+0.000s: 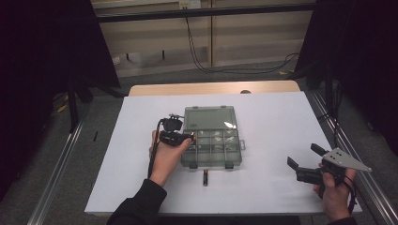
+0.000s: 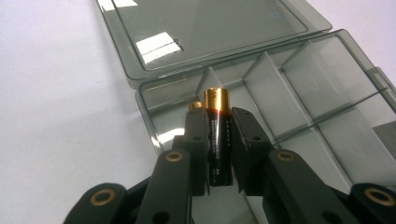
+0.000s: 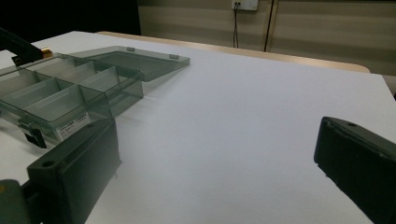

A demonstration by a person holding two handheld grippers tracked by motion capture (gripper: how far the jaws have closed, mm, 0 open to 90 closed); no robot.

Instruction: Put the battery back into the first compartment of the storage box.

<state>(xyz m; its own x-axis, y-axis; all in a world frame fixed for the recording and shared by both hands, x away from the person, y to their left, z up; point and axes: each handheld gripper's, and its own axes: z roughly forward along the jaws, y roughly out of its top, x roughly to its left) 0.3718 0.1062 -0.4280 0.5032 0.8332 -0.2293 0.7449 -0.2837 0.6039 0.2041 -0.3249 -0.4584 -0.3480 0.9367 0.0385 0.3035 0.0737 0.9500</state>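
Note:
A smoky clear compartment box lies open at mid-table, its lid folded back flat. My left gripper hovers over the box's left edge, shut on a black battery with a gold tip. The battery stands between the two pads, gold end pointing toward the near-left compartments. A second battery lies on the white table just in front of the box. My right gripper is held above the table's right front, jaws wide apart with nothing between them; its pads frame bare table.
The box has several divided compartments and two front latches. A white sheet covers the table; its wooden far edge shows behind. Metal rails run along both sides, and cables hang at the back wall.

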